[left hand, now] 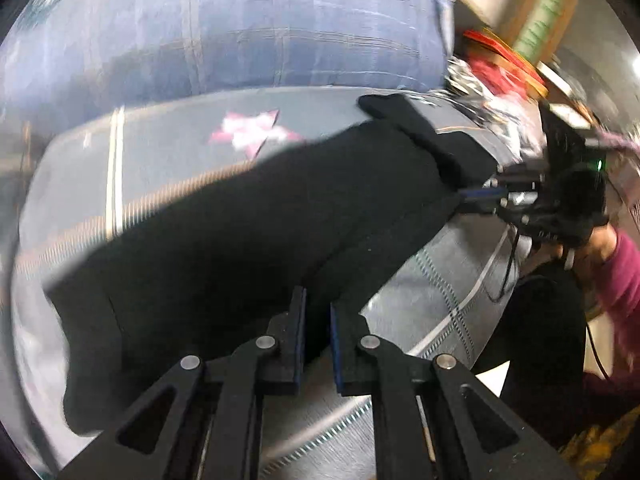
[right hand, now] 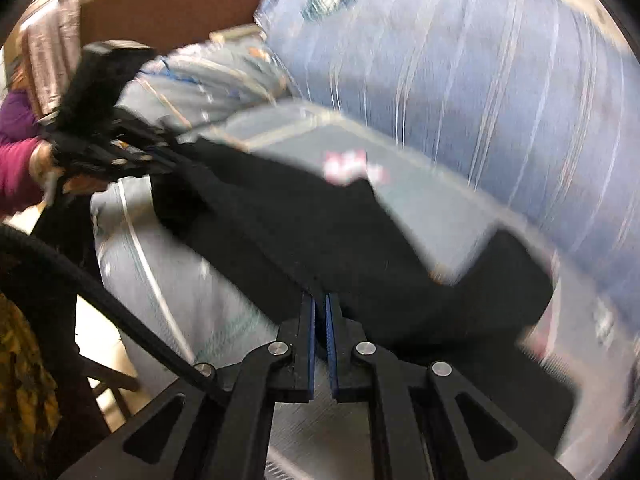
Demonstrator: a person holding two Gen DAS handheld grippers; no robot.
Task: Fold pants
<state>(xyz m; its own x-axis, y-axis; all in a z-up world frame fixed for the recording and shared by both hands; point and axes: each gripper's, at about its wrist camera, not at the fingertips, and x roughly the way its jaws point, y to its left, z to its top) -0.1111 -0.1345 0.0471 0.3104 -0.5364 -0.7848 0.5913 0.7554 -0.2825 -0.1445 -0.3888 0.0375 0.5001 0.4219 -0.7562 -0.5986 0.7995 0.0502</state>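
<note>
The black pants [left hand: 260, 220] hang stretched between my two grippers above a grey bed cover [left hand: 168, 148]. My left gripper [left hand: 316, 300] is shut on one edge of the pants; the cloth sits between its blue pads. In the left wrist view my right gripper [left hand: 480, 194] holds the far end of the pants. In the right wrist view my right gripper [right hand: 320, 300] is shut on the pants [right hand: 320, 232], and my left gripper [right hand: 160, 156] grips the far end at upper left. Both views are blurred.
A large blue striped bundle of bedding [left hand: 240, 28] lies behind the grey cover with a pink star print [left hand: 252, 132]. Clutter and boxes [left hand: 504, 60] stand at the right. A wooden headboard [right hand: 160, 12] is at the back.
</note>
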